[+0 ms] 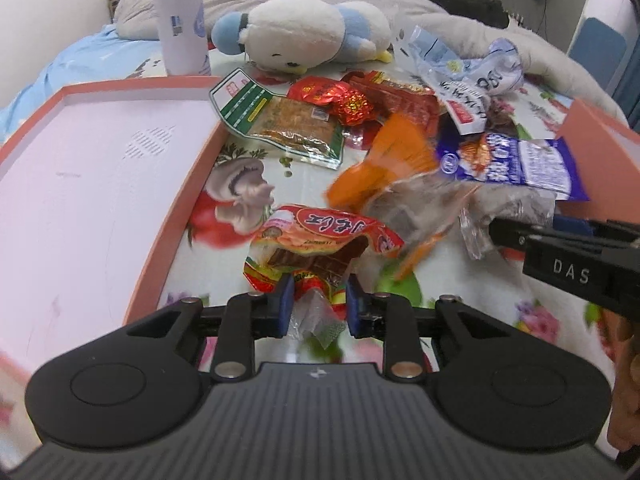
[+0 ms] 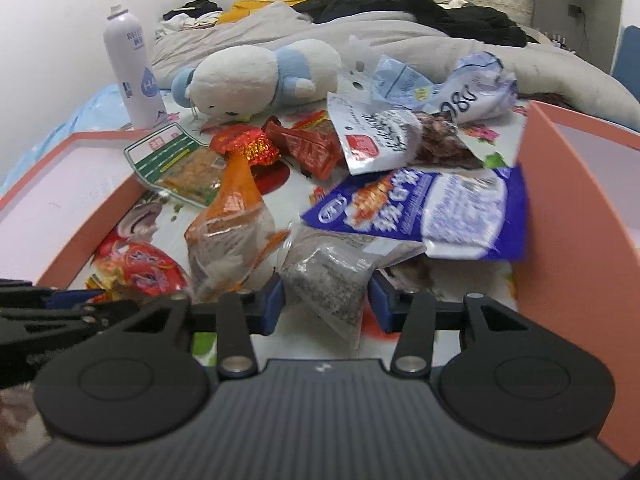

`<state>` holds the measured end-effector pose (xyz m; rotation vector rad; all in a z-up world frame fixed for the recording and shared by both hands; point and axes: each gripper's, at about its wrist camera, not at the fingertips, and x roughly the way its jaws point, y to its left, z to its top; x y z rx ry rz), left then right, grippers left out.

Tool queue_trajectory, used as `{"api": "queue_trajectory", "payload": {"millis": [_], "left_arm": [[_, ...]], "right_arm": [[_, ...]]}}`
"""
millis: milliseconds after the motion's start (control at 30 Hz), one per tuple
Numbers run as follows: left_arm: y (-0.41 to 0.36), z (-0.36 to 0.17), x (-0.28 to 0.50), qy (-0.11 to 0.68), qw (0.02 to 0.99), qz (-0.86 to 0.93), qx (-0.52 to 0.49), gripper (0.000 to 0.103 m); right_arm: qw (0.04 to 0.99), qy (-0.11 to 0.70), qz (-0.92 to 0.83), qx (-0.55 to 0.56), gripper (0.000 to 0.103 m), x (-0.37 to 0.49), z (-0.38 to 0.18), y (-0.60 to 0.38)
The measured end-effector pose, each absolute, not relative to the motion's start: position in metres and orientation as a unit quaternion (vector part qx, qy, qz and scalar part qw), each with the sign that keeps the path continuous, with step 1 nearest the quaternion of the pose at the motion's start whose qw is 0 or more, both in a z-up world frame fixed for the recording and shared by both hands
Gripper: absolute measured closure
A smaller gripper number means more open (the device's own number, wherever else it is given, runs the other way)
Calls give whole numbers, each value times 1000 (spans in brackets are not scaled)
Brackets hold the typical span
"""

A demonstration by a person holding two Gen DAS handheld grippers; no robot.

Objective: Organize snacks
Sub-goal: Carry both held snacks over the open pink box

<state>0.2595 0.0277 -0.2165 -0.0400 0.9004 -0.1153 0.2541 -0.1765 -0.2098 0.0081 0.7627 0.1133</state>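
Note:
My left gripper (image 1: 320, 300) is shut on the lower end of a red and yellow snack packet (image 1: 320, 240), which also shows in the right wrist view (image 2: 140, 268). My right gripper (image 2: 326, 300) holds a clear packet of grey-speckled snack (image 2: 332, 280) between its blue pads; in the left wrist view it (image 1: 496, 228) pinches that clear wrapper. An orange and clear packet (image 1: 384, 168) lies between them. A blue packet (image 2: 420, 216), a green-edged packet (image 1: 280, 120) and red packets (image 1: 352, 100) lie further back.
A shallow pink box lid (image 1: 180, 216) lies at the left. A taller pink box (image 2: 560, 208) stands at the right. A white and blue plush toy (image 1: 300, 32) and a white spray bottle (image 2: 132, 76) stand behind, with bedding beyond.

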Motion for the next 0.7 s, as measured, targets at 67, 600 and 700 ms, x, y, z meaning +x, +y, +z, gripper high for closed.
{"api": "queue_trajectory", "payload": {"millis": [67,600,700], "left_arm": [[31,-208,245,434,898,-54,-36,73],[30,-162,153,406,908,-62,-84,79],[27,-156,146,400,910,-66,-91,80]], "right_arm": [[925,376,50,11,55,241,-202,-181],[926,371,66,12,57,136,-169,-197],[929,364,66,15,57,128,-162,-202]]}}
